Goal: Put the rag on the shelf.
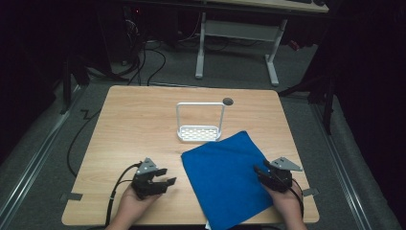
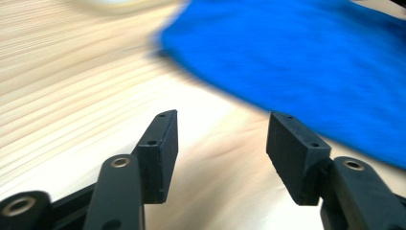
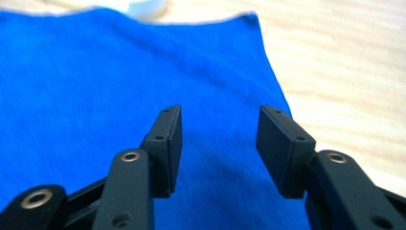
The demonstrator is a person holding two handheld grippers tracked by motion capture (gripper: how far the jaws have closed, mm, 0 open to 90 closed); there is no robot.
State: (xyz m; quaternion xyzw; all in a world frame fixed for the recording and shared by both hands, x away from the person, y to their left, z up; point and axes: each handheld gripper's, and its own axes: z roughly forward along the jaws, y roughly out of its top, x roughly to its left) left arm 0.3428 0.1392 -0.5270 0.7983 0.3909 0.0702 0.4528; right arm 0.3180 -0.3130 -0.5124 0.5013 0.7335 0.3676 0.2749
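A blue cloth (image 1: 225,172) lies flat on the wooden table (image 1: 139,120), reaching over the near edge. My left gripper (image 1: 165,176) hovers over bare wood just left of the cloth, open, with nothing between its jaws (image 2: 220,153). The blue cloth (image 2: 306,62) fills the upper right of the left gripper view. My right gripper (image 1: 260,171) sits at the cloth's right edge, open over the blue cloth (image 3: 95,86), jaws empty (image 3: 218,148).
A white wire rack (image 1: 199,125) with a tall handle stands on the table beyond the cloth. A small dark round hole (image 1: 228,101) lies behind it. Cables and a white desk frame (image 1: 234,43) are on the floor past the table.
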